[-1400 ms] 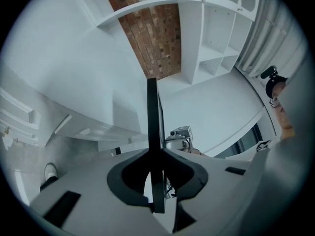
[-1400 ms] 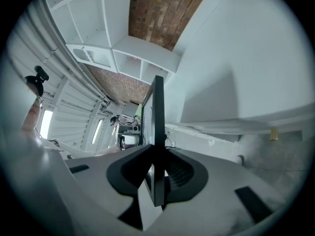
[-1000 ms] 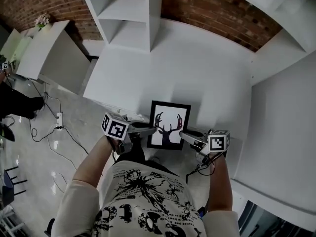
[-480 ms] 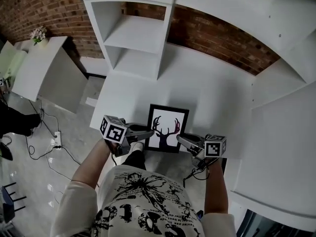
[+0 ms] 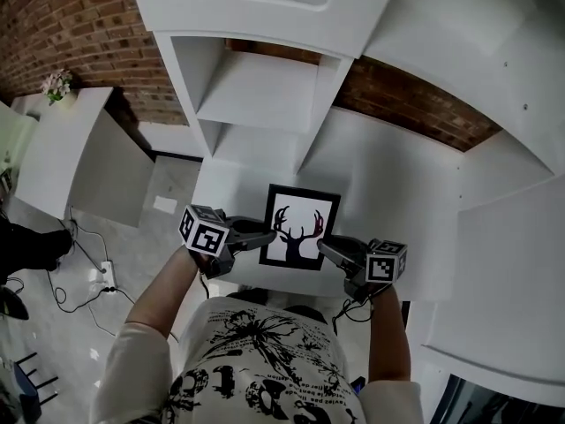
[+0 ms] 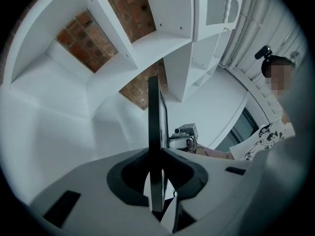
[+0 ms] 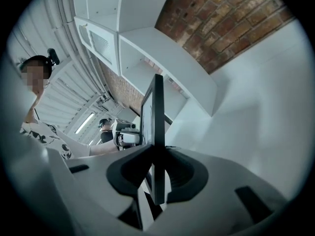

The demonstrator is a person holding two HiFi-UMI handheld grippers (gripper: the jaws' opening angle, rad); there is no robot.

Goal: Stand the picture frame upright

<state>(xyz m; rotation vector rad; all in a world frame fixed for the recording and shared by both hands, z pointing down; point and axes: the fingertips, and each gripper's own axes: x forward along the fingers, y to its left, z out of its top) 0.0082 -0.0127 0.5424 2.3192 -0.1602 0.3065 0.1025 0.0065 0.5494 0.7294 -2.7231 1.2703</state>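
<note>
Pinched the picture frame (image 5: 300, 223) by its thin side edges with left hand-held gripper (image 5: 267, 234) and right hand-held gripper (image 5: 323, 245), both closed on it; judged rigid, light, slippery, possibly fragile.

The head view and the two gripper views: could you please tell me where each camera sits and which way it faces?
Head view: on the person's head, facing steeply down at the picture frame; forearms, shirt, left gripper and right gripper show.
Left gripper view: on that gripper, looking along its jaws, shut on the picture frame, towards the right gripper.
Right gripper view: mirrored, facing the left gripper.
All share the picture frame.
</note>
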